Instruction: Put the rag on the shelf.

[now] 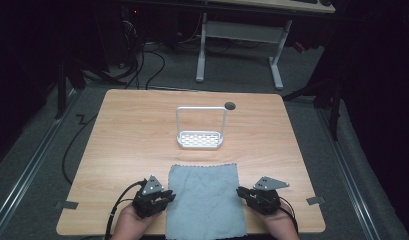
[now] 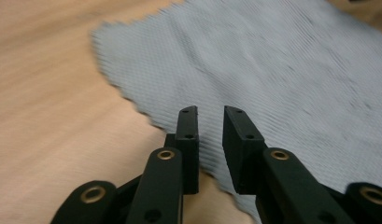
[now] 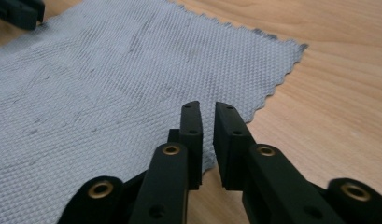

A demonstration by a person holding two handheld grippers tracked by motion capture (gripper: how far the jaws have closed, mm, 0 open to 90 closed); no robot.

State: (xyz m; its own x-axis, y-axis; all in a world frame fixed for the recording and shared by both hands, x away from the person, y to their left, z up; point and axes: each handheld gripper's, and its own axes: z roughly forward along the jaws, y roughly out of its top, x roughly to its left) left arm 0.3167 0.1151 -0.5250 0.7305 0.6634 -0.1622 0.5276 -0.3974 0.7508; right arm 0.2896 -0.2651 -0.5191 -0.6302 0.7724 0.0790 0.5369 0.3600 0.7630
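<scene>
A grey cloth [image 1: 206, 200] lies flat at the near middle of the wooden table [image 1: 127, 140]. My left gripper [image 1: 168, 196] sits at the cloth's left edge, pointing inward. In the left gripper view the jaws [image 2: 210, 112] stand slightly apart over the zigzag edge of the cloth [image 2: 272, 70], with nothing between them. My right gripper [image 1: 240, 191] sits at the cloth's right edge. Its jaws [image 3: 207, 107] show a narrow gap just above the edge of the cloth [image 3: 109, 84], also holding nothing. The left gripper's tip [image 3: 20, 11] shows across the cloth.
A white wire rack [image 1: 200, 139] with a perforated base and a tall hoop stands beyond the cloth at mid-table. A round hole [image 1: 230, 105] is in the tabletop behind it. Tape marks [image 1: 66, 204] sit at the near corners. A desk frame [image 1: 239, 45] and cables lie on the floor beyond.
</scene>
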